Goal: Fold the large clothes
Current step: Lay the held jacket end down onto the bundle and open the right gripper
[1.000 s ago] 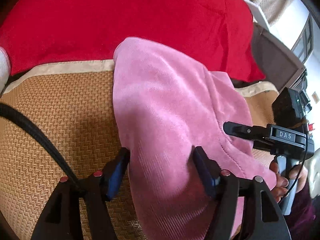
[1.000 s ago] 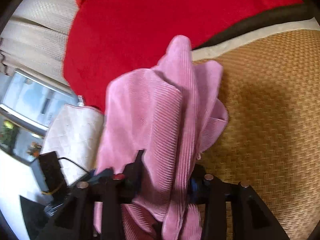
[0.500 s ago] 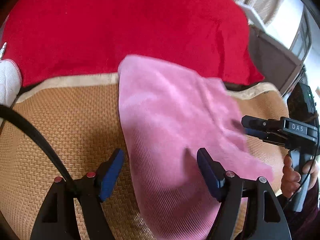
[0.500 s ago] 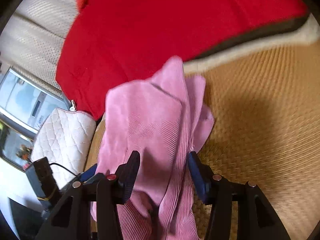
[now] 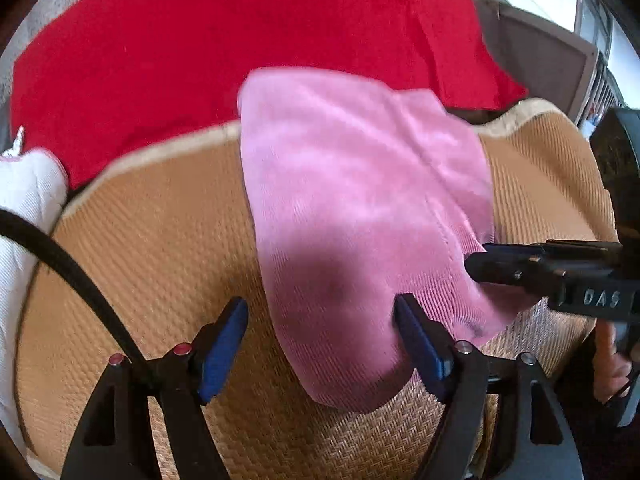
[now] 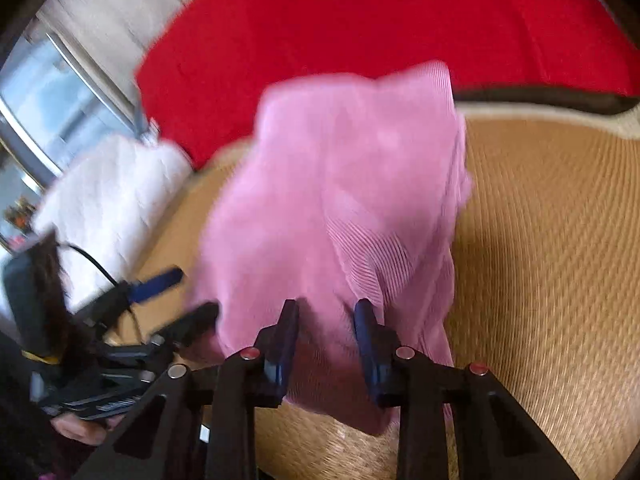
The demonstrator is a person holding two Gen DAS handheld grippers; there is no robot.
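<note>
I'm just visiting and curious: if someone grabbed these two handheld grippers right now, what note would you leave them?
Left gripper: open, jaws just widened, straddling the pink garment at its near edge without pinching.
Right gripper: jaws just closed in on a bunched fold of it, apparently gripping.
Garment lies roughly folded on the woven mat, far end reaching the red cloth.
Left to do: neaten and finish the fold.

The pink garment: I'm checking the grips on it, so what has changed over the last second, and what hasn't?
The right hand-held gripper has just been closing, its jaws narrowing around a bunch of the pink garment. The left hand-held gripper has been opening wider; the cloth lies between its jaws, touching neither pad. The garment now lies flatter. The red blanket and woven mat stayed put.
</note>
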